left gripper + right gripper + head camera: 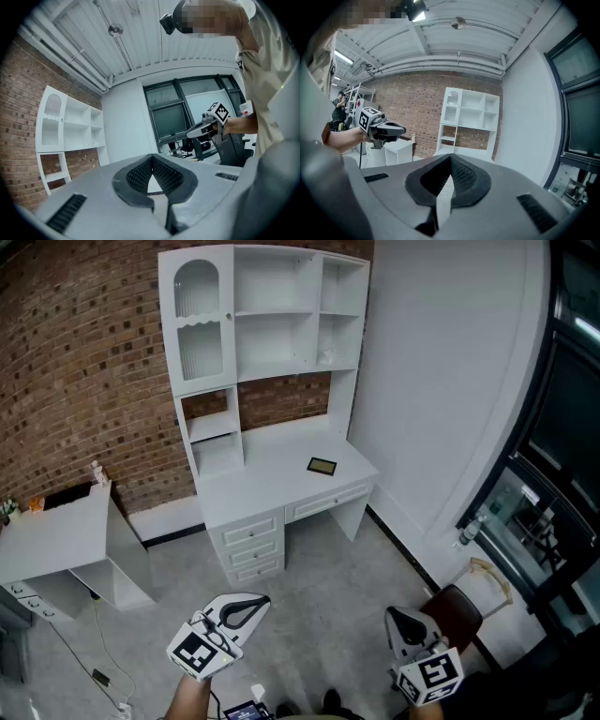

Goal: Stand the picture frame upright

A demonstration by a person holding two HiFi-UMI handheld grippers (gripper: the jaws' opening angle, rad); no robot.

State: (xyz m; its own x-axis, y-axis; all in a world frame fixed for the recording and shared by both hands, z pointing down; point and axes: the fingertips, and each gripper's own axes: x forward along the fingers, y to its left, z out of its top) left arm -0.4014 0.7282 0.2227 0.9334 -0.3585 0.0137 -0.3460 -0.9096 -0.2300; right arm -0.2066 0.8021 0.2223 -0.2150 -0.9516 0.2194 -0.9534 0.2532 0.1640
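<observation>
A small dark picture frame (322,466) lies flat on the white desk (272,474) at the far side of the room, below the white shelf unit (262,315). My left gripper (251,604) hangs shut and empty low in the head view, far from the desk. At the lower right my right gripper (403,619) is also shut with nothing in it. The left gripper view shows its jaws together (152,161) and the right gripper (197,132) beyond. In the right gripper view the jaws are closed (450,161), with the left gripper (396,130) and shelf unit (468,117) beyond.
A low white cabinet (66,545) stands left of the desk against the brick wall. A brown chair (455,610) sits by my right gripper near dark windows (562,456). Cables (94,652) trail on the grey floor at the left.
</observation>
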